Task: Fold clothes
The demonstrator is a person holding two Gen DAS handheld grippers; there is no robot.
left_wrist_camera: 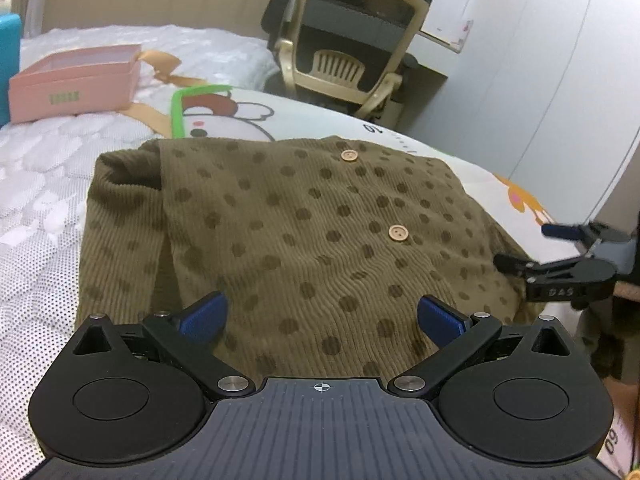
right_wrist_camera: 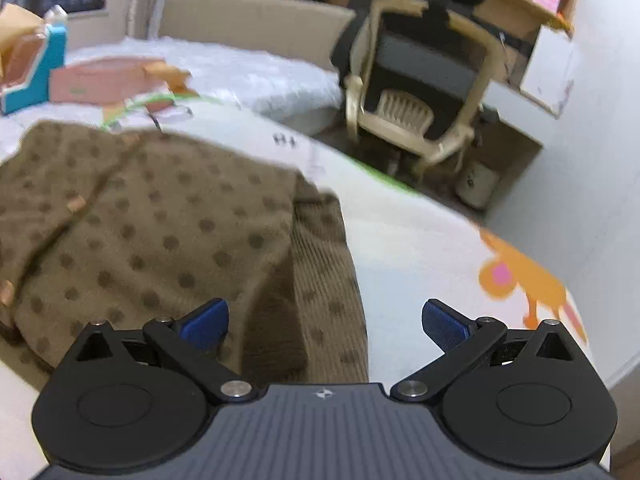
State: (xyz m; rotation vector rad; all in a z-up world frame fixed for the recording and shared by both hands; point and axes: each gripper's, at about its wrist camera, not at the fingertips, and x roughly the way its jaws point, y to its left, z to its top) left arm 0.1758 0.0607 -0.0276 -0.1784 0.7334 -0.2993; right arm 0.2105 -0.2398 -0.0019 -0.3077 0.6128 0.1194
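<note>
One olive dotted cardigan (left_wrist_camera: 288,232) lies folded on the bed (left_wrist_camera: 36,208), both claws spread apart above its near edge.

Far left sits one pink box (left_wrist_camera: 76,84); two wooden buttons (left_wrist_camera: 398,234) show on the cardigan. The left gripper (left_wrist_camera: 322,316) holds nothing; "10" is printed on the mat (left_wrist_camera: 472,160). At right, the right gripper (right_wrist_camera: 326,320) hangs empty, one office chair (right_wrist_camera: 420,80) beyond.

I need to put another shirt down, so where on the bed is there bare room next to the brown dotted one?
Free: white sheet right of the brown dotted garment, toward the orange cartoon print. Crowded: far left, by the pink box.
</note>
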